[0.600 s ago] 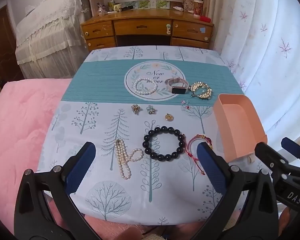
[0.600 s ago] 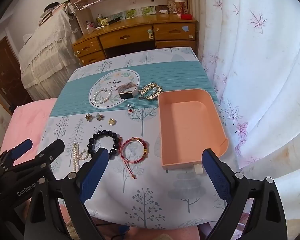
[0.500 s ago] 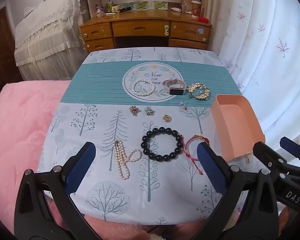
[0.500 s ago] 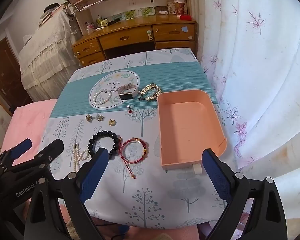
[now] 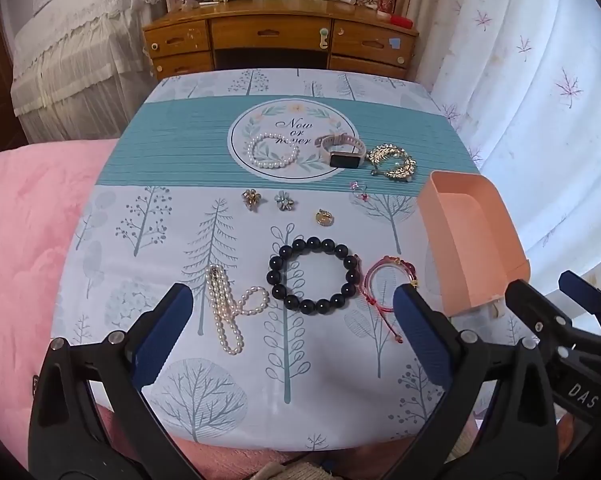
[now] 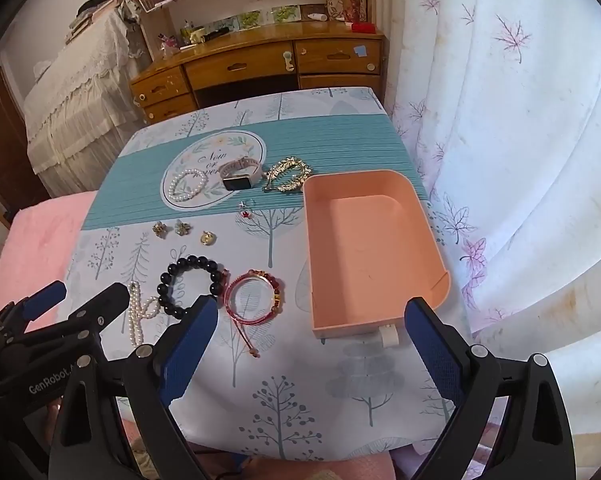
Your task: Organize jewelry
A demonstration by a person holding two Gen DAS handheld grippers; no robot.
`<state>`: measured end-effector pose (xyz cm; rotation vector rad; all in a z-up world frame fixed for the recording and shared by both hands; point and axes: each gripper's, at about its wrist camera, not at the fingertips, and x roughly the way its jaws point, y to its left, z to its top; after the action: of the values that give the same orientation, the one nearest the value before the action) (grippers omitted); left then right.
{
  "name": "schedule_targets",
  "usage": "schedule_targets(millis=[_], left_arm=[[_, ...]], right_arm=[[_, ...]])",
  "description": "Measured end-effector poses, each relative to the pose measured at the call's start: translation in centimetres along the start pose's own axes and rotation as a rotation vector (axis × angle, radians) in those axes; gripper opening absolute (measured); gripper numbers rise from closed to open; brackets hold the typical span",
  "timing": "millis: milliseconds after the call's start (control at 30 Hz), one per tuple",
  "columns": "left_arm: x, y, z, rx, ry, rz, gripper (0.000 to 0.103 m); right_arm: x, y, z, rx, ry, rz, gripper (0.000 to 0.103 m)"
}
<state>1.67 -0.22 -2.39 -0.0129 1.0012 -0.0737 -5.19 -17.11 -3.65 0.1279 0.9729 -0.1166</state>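
Note:
Jewelry lies spread on a tree-print tablecloth (image 5: 148, 220). A dark bead bracelet (image 5: 313, 274) (image 6: 192, 286), a red cord bracelet (image 5: 388, 286) (image 6: 254, 298) and a pearl strand (image 5: 228, 312) (image 6: 138, 314) lie nearest. Farther off are a pearl bracelet (image 5: 272, 152), a pink watch (image 5: 342, 152), a gold leaf bracelet (image 5: 394, 162), two flower earrings (image 5: 266, 199) and a gold pendant (image 5: 324, 217). An empty pink tray (image 6: 364, 248) (image 5: 472, 244) sits at the right. My left gripper (image 5: 290, 336) and right gripper (image 6: 312, 350) are open, empty, above the near edge.
A wooden desk (image 5: 280, 40) with drawers stands beyond the table. A white curtain (image 6: 520, 120) hangs at the right. A pink quilt (image 5: 24, 240) lies at the left. A lace-covered piece of furniture (image 5: 72, 40) stands at the back left.
Both grippers have crept slightly forward and lower toward the table; the jewelry looks a little nearer. Nothing on the table has moved.

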Motion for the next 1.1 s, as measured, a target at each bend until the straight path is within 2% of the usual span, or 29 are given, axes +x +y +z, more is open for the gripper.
schedule_targets(millis=[433,900,1067,1100], left_arm=[[0.1,0.3,0.4,0.001,-0.005,-0.003,0.100],[0.1,1.4,-0.4,0.006,-0.001,0.022,0.100],[0.1,1.9,-0.5,0.004,0.003,0.027,0.100],[0.0,2.0,-0.6,0.002,0.002,0.028,0.100]], right_arm=[[-0.5,0.5,0.1,-0.029,-0.035,-0.048,0.096],[-0.9,1.9,-0.5,-0.052,-0.049,-0.019,0.095],[-0.6,2.2,-0.5,-0.053,-0.040,-0.007,0.093],[-0.5,2.2,-0.6,-0.051,-0.037,-0.003,0.088]])
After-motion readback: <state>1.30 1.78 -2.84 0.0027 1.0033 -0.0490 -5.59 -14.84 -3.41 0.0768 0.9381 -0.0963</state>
